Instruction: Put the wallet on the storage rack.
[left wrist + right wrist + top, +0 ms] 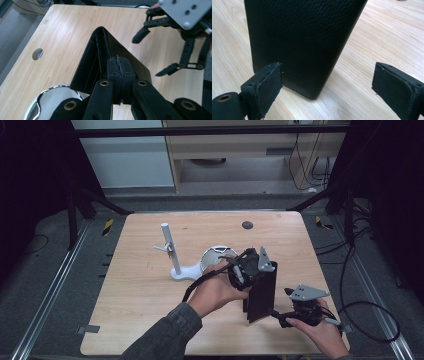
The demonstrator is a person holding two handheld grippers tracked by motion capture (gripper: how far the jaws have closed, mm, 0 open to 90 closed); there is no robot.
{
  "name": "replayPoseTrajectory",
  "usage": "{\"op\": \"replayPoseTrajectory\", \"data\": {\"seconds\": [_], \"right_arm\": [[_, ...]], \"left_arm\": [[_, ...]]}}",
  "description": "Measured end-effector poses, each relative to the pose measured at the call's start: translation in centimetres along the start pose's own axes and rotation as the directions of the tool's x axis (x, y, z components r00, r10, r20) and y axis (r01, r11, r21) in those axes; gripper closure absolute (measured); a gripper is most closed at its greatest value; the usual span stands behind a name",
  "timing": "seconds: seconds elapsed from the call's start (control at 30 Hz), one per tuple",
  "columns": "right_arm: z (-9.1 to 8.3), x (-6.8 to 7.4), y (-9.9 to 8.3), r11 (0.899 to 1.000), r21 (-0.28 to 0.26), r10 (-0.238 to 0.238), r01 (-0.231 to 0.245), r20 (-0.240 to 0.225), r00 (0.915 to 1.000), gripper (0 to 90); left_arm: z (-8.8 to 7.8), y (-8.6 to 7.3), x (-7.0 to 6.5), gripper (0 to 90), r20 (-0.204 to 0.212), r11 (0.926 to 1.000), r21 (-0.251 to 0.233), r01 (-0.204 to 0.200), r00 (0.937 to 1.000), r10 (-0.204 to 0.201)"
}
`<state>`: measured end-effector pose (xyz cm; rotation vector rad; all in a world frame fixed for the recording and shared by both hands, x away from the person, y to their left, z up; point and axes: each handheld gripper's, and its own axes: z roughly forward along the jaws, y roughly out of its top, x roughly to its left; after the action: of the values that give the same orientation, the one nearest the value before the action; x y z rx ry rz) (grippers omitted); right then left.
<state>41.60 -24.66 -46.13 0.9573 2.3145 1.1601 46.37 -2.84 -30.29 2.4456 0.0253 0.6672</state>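
Low in the high view, the right tool (278, 316) stands with jaws apart beside the black wallet's (262, 295) bottom edge. The wallet stands upright at centre right on the tabletop (150, 290); its top is clamped, hidden, in the left tool (252, 270). Behind, a white stand (172, 255) and what seems a shiny bowl (212, 257), half covered by the hand.

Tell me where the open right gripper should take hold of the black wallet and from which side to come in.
Grip the black wallet at its lower free corner, probably coming in level from the person's side. The wallet stands upright on the table, pinched at its top by the shut left gripper, and the right gripper already has its open jaws either side of that corner.
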Motion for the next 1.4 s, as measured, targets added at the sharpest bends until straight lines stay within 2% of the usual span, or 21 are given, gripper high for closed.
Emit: {"op": "replayPoseTrajectory", "data": {"seconds": [0.1, 0.23, 0.43, 0.6, 0.73, 1.1, 1.23, 1.4], "right_arm": [[0.1, 0.0, 0.5, 1.0, -0.015, 0.008, -0.008, -0.023, 0.9997, 9.4], [0.2, 0.1, 2.1, 0.999, -0.043, -0.005, 0.003, -0.059, 0.9983, 10.9], [0.6, -0.1, 4.0, 0.998, -0.05, -0.03, 0.026, -0.098, 0.9947, 12.1], [0.9, -0.2, 4.8, 0.998, -0.048, -0.046, 0.04, -0.136, 0.9897, 13.1], [0.8, 0.1, 5.1, 0.997, -0.057, -0.064, 0.055, -0.163, 0.9846, 19.0], [-0.7, 0.3, 4.7, 0.994, -0.069, -0.092, 0.082, -0.156, 0.9834, 39.8], [-1.1, 0.4, 4.7, 0.993, -0.072, -0.104, 0.094, -0.161, 0.9815, 47.1], [-1.3, 0.7, 5.1, 0.991, -0.091, -0.113, 0.096, -0.206, 0.9719, 56.3]], "left_arm": [[-0.3, -0.1, -0.4, 88.9, 0.001, 1.0, -0.005, -0.003, 1.0, 0.003], [-0.6, 0.0, -0.9, 88.9, 0.002, 0.9999, -0.013, -0.01, 0.9999, 0.01], [-0.9, -0.1, -1.4, 88.9, 0.005, 0.9998, -0.014, -0.017, 0.9998, 0.017], [-1.0, -0.4, -1.4, 88.9, 0.01, 0.9997, -0.017, -0.017, 0.9998, 0.017], [-1.0, -0.6, -1.3, 88.9, 0.011, 0.9998, -0.016, -0.013, 0.9998, 0.013], [-0.8, -1.7, -0.8, 88.7, -0.016, 0.9999, -0.004, 0.011, 0.9998, -0.011], [-0.9, -1.7, -0.9, 88.7, -0.01, 1.0, -0.004, 0.009, 0.9999, -0.009], [-1.0, -1.8, -0.9, 88.7, -0.008, 1.0, -0.003, 0.004, 1.0, -0.004]]}}
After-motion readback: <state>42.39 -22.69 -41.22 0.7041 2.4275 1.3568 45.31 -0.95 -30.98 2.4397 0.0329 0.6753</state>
